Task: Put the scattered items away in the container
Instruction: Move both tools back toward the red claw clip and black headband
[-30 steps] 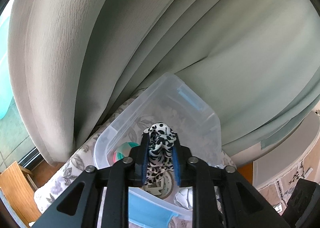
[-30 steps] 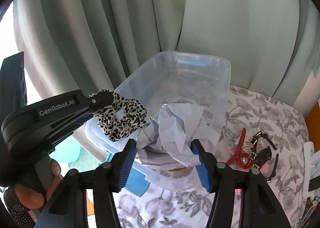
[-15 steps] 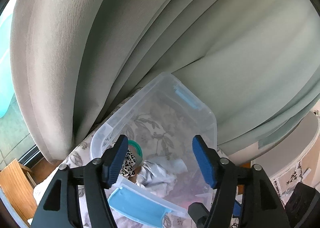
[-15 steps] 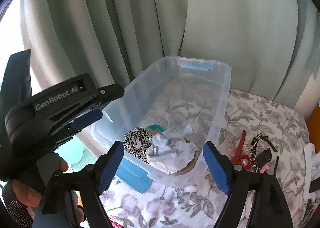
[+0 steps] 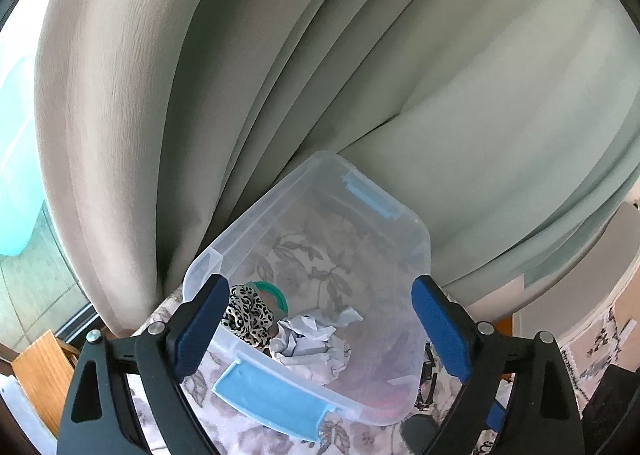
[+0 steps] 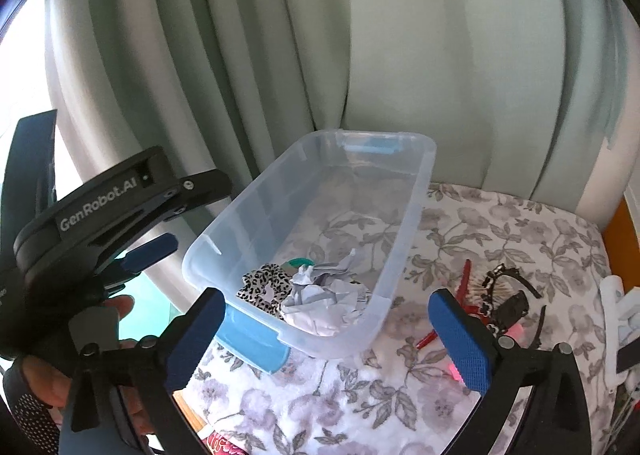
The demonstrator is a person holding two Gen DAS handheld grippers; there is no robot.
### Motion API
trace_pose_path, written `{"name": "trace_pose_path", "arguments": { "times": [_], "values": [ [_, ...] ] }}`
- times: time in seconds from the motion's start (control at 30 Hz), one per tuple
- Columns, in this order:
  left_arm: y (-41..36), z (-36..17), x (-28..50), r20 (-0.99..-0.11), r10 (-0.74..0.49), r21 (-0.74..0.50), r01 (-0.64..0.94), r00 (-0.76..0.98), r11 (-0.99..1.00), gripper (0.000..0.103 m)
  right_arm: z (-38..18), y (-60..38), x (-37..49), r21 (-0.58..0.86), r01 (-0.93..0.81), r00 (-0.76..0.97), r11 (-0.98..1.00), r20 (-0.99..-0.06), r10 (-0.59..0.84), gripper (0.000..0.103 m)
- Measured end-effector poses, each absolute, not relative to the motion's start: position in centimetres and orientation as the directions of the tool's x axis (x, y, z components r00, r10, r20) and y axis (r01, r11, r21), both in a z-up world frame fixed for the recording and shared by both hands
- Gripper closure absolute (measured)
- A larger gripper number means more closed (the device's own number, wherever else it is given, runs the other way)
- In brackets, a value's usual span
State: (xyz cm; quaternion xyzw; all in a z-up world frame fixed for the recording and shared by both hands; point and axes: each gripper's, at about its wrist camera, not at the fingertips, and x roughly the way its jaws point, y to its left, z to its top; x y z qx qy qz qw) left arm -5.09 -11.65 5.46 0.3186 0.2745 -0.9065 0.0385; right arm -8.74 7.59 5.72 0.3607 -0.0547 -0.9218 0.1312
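Both your hand-held grippers, left (image 5: 316,327) and right (image 6: 326,335), have just been opening and now stand wide apart with nothing between the pads; the scrunchie (image 6: 266,287) and crumpled paper (image 6: 326,301) lie in the near end of the bin (image 6: 408,223). What remains is the red clip (image 6: 464,279) and black hair pieces (image 6: 508,297) on the floral tabletop (image 6: 520,231), just right of the bin. They sit right of and just beyond your right gripper, so that hand is nearer.

Both wrist views look steeply down, close, sharing the bin (image 5: 416,239).
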Motion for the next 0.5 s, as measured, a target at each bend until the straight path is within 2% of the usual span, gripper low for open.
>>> {"name": "trace_pose_path", "arguments": {
  "times": [0.17, 0.5],
  "values": [
    [-10.2, 6.6, -4.4, -0.562, 0.099, -0.449, 0.203, -0.821, -0.870, 0.001, 6.2, 9.4, -7.9, 0.209, 0.170, -0.736, -0.963, -0.623, -0.265, 0.000],
    [-6.0, 9.4, -2.9, -0.498, 0.044, -0.342, 0.150, -0.866, -0.928, 0.000, 7.0, 13.8, -6.0, 0.254, 0.107, -0.788, -0.961, -0.567, -0.238, 0.000]
  ]
}}
